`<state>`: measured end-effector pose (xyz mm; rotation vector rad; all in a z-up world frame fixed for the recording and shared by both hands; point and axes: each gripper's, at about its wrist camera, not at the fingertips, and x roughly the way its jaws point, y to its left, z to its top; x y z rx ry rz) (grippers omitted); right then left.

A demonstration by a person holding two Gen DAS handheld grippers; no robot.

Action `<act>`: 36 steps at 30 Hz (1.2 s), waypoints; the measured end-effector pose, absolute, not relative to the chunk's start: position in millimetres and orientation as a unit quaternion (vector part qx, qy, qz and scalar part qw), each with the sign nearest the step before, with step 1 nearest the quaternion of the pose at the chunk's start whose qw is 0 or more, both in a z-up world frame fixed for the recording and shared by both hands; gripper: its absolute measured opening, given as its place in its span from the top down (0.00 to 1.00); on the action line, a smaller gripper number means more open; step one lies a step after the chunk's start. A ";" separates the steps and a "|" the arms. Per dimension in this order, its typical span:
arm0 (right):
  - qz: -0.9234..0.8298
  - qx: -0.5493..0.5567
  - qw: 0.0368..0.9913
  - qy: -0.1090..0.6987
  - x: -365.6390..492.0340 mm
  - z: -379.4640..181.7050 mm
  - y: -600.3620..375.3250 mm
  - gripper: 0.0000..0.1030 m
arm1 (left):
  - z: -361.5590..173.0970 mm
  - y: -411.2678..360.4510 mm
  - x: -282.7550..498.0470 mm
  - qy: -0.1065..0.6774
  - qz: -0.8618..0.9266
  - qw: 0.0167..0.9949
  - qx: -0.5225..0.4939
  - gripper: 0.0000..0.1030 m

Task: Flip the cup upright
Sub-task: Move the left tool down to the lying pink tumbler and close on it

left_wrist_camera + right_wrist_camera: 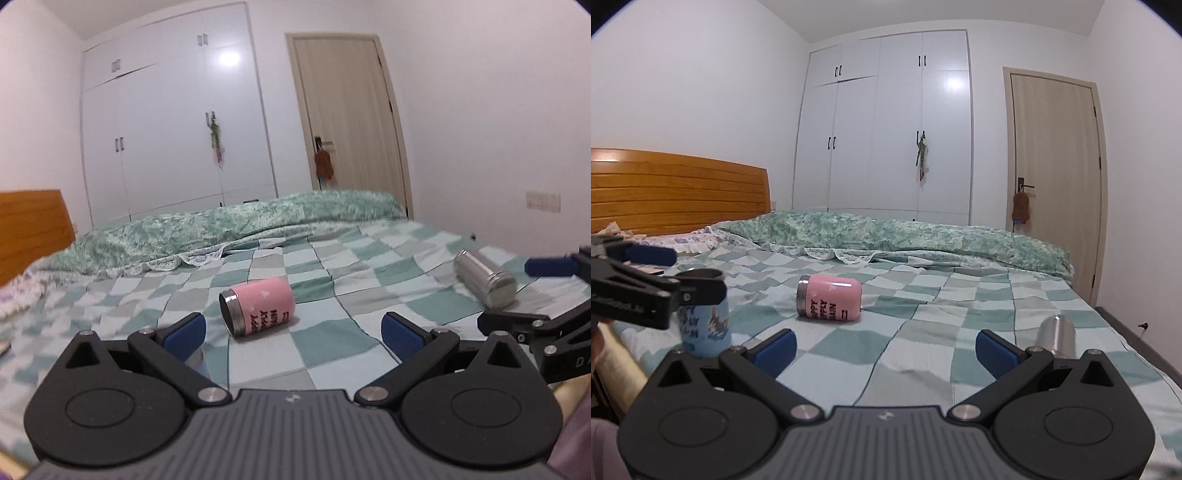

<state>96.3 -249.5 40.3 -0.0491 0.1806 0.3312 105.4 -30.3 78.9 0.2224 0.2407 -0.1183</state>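
Observation:
A pink cup (258, 308) with black lettering lies on its side on the checked bedspread, steel rim to the left; it also shows in the right wrist view (829, 299). A silver cup (485, 277) lies on its side to the right, and shows in the right wrist view (1056, 336) just past the right finger. A light blue cup (705, 325) stands upright at left. My left gripper (293, 336) is open and empty, just short of the pink cup. My right gripper (884, 349) is open and empty, well short of the pink cup.
The checked bedspread (923, 332) covers the bed. A rolled green quilt (886, 236) lies across the far side. A wooden headboard (676, 192) stands at left. White wardrobe (886, 129) and a door (1056, 177) are behind.

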 end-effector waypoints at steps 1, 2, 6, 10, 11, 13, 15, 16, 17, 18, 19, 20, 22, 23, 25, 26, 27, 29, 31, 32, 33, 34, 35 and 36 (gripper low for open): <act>0.166 -0.024 0.982 0.091 103.1 43.1 -249.1 0.00 | 81.4 -30.6 115.7 0.126 -0.060 0.983 0.122 0.00; 0.168 -0.025 0.981 0.094 112.0 46.2 -248.5 0.00 | 85.1 -33.3 125.6 0.131 -0.064 0.980 0.134 0.00; 0.173 -0.030 0.979 0.107 146.0 54.2 -246.1 0.00 | 97.1 -38.5 167.2 0.174 -0.088 0.965 0.173 0.00; 0.179 -0.035 0.976 0.122 182.8 60.7 -243.5 0.00 | 108.2 -46.4 210.5 0.223 -0.111 0.947 0.205 0.00; 0.180 -0.037 0.975 0.125 192.5 62.2 -242.6 0.00 | 109.8 -49.4 221.1 0.231 -0.108 0.942 0.218 0.00; 0.182 -0.040 0.973 0.134 214.8 64.7 -239.4 0.00 | 112.3 -53.8 240.7 0.241 -0.104 0.934 0.244 0.00; 0.185 -0.044 0.971 0.147 237.8 66.2 -236.1 0.00 | 114.2 -56.7 262.4 0.255 -0.103 0.924 0.264 0.00; 0.186 -0.045 0.970 0.152 247.6 66.3 -234.8 0.00 | 114.0 -57.8 271.9 0.260 -0.104 0.921 0.270 0.00; 0.185 -0.047 0.969 0.157 258.3 65.8 -232.5 0.00 | 113.2 -58.1 283.8 0.269 -0.102 0.917 0.276 0.00; 0.183 -0.049 0.968 0.164 267.8 65.2 -231.1 0.00 | 112.6 -58.2 295.0 0.278 -0.100 0.913 0.280 0.00; 0.181 -0.051 0.967 0.170 277.1 64.0 -230.5 0.00 | 111.4 -57.5 307.7 0.289 -0.095 0.909 0.284 0.00; 0.180 -0.051 0.966 0.177 289.6 63.0 -229.5 0.00 | 109.8 -56.6 319.9 0.299 -0.089 0.905 0.290 0.00; 0.179 -0.045 0.965 0.187 309.4 61.2 -227.4 0.00 | 106.8 -55.4 340.3 0.313 -0.086 0.895 0.305 0.00; 0.178 -0.042 0.964 0.193 320.9 60.5 -226.2 0.00 | 104.3 -55.2 351.0 0.320 -0.083 0.890 0.313 0.00; 0.178 -0.038 0.962 0.204 338.6 59.2 -221.8 0.00 | 97.5 -53.6 371.1 0.337 -0.082 0.879 0.327 0.00; 0.178 -0.035 0.961 0.211 349.2 58.6 -219.3 0.00 | 93.2 -53.3 379.8 0.344 -0.082 0.873 0.335 0.00; 0.180 -0.032 0.959 0.219 359.8 57.6 -216.3 0.00 | 87.9 -52.9 388.6 0.352 -0.081 0.867 0.343 0.00; 0.186 -0.027 0.955 0.229 376.7 55.3 -210.9 0.00 | 76.3 -53.3 402.7 0.362 -0.080 0.856 0.359 0.00; 0.188 -0.031 0.952 0.240 390.0 52.4 -204.3 0.00 | 64.4 -53.6 417.5 0.373 -0.084 0.846 0.372 0.00; 0.187 -0.034 0.950 0.247 397.7 49.9 -201.3 0.00 | 58.6 -53.2 424.0 0.378 -0.088 0.841 0.376 0.00; 0.186 -0.035 0.949 0.253 403.5 47.8 -199.8 0.00 | 52.4 -52.7 429.9 0.383 -0.089 0.837 0.380 0.00; 0.186 -0.035 0.946 0.263 411.9 44.5 -198.1 0.00 | 46.3 -52.7 435.8 0.388 -0.093 0.832 0.385 0.00; 0.186 -0.033 0.944 0.269 416.3 42.3 -197.2 0.00 | 40.3 -52.7 441.8 0.394 -0.098 0.827 0.388 0.00; 0.186 -0.031 0.942 0.276 422.4 39.5 -196.3 0.00 | 33.7 -52.2 448.0 0.403 -0.103 0.821 0.392 0.00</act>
